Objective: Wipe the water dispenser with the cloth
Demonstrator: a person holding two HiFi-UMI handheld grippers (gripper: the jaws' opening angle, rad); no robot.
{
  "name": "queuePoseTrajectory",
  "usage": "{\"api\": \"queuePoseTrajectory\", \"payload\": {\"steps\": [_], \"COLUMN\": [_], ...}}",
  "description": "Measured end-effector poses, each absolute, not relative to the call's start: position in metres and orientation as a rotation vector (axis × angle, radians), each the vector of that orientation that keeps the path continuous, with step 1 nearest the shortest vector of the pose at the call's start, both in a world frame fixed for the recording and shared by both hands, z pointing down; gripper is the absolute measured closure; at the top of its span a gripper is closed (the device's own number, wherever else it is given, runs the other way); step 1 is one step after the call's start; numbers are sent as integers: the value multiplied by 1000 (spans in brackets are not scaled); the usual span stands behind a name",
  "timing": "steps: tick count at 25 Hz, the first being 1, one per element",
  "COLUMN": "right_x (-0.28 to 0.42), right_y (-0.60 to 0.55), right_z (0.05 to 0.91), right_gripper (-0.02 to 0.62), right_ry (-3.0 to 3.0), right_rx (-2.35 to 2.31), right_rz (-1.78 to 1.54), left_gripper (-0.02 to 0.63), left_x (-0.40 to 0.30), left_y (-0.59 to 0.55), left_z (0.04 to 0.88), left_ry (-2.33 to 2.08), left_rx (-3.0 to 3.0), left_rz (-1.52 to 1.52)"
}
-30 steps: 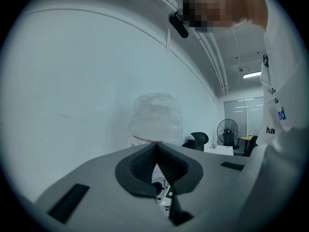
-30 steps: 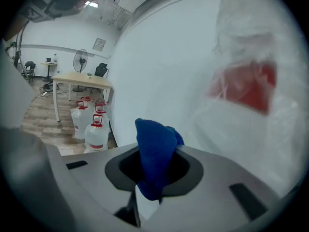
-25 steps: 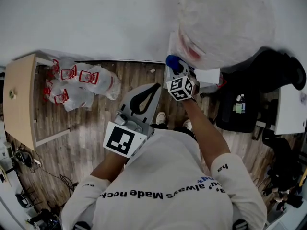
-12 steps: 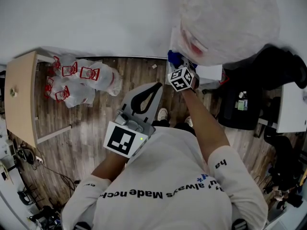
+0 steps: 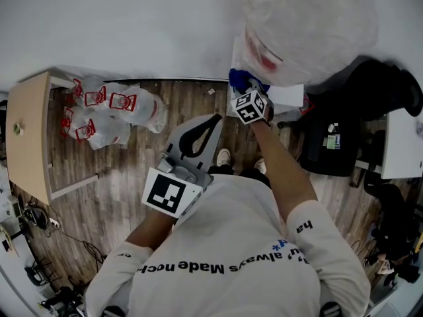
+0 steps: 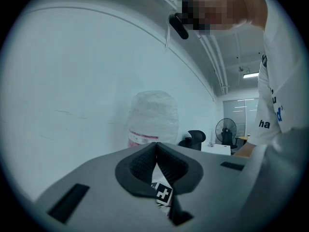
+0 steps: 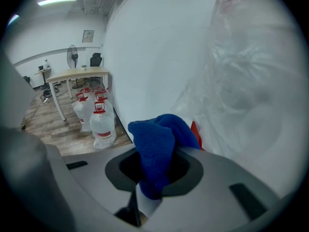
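- Right gripper has edged slightly away from the person, toward the water dispenser; left gripper unmoved
- Right jaws pinch the blue cloth; the bunched cloth runs lengthwise along the jaws, free end poking past the tips toward the plastic-wrapped bottle
- Cloth sits at the dispenser's top edge; contact unclear
- Left jaws closed tip to tip, nothing between
- Bottle has a red label band, print unreadable
- Shirt partly legible: "always Made"; sleeve reads "ha"
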State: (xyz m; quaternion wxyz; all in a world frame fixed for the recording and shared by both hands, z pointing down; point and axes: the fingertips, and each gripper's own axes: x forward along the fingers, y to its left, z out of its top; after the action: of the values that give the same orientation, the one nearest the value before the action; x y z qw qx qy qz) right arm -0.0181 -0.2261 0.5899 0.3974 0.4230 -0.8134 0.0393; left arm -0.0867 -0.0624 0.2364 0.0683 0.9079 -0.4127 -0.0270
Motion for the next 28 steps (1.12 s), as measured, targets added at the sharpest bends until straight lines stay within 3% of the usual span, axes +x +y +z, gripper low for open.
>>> {"api": "queuePoseTrajectory", "payload": {"steps": [23,28], "right_x": [-24,-13], "right_y": [-167,-178], "right_z": [598,566], "right_gripper": [520,518], "right_ry": [-2089,-2131], "right_rx": [1047,1165], "right_rz": [152,153], "left_gripper": [587,588], "left_x": [-89,-92], "left_y": [-37,-35], "left_z": [233,234], "left_ry": [-1231,-1232], "left_rx": [2759,2761], "left_rz": [-92,-82]}}
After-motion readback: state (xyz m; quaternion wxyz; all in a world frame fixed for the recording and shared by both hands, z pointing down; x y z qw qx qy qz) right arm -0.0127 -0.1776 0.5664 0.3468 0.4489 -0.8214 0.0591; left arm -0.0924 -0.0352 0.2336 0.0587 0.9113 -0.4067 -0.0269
